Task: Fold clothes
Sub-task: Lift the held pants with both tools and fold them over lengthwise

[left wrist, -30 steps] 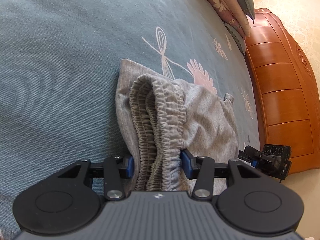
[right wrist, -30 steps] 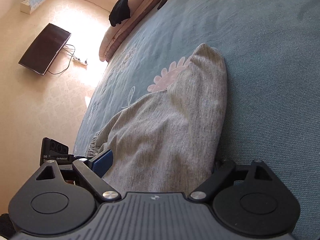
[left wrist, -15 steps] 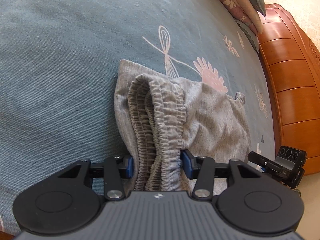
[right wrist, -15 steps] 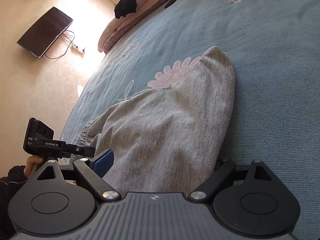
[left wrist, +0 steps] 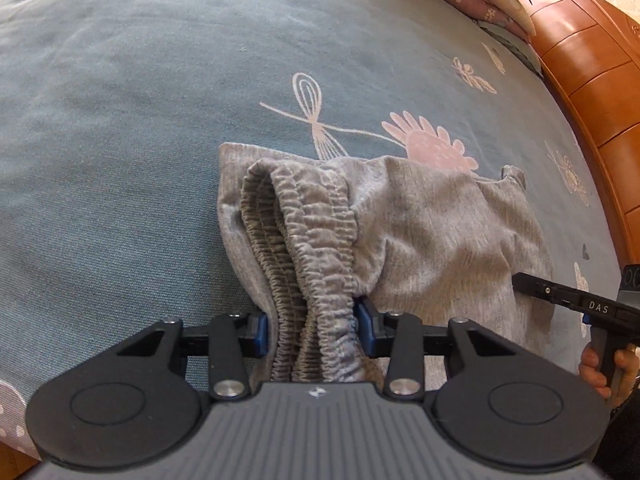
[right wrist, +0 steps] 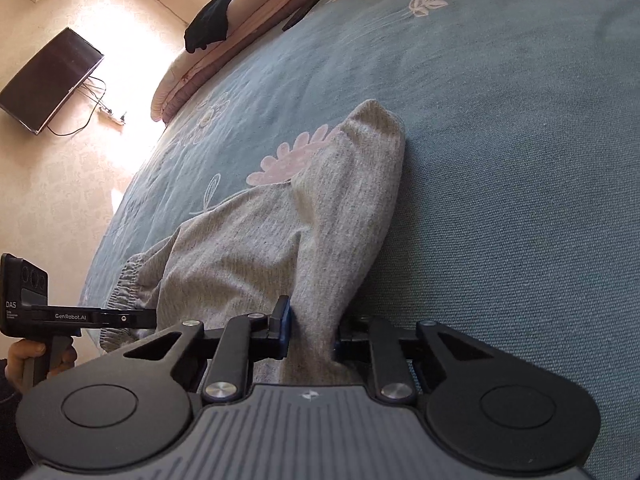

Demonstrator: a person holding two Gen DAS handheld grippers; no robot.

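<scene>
Now both ends held: right tongs (right wrist: pixel 310 330) have just clamped onto grey knit trousers' (left wrist: pixel 440 220) leg; left tongs (left wrist: pixel 308 330) tightened on elastic waistband (left wrist: pixel 304 240), atop teal floral bed (left wrist: pixel 120 120) — ready for fold.

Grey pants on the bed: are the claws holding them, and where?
Yes, both. The left claw pinches the grey pants by the bunched stretchy waistband. The right claw has just closed on a gathered fold of the leg end.
</scene>
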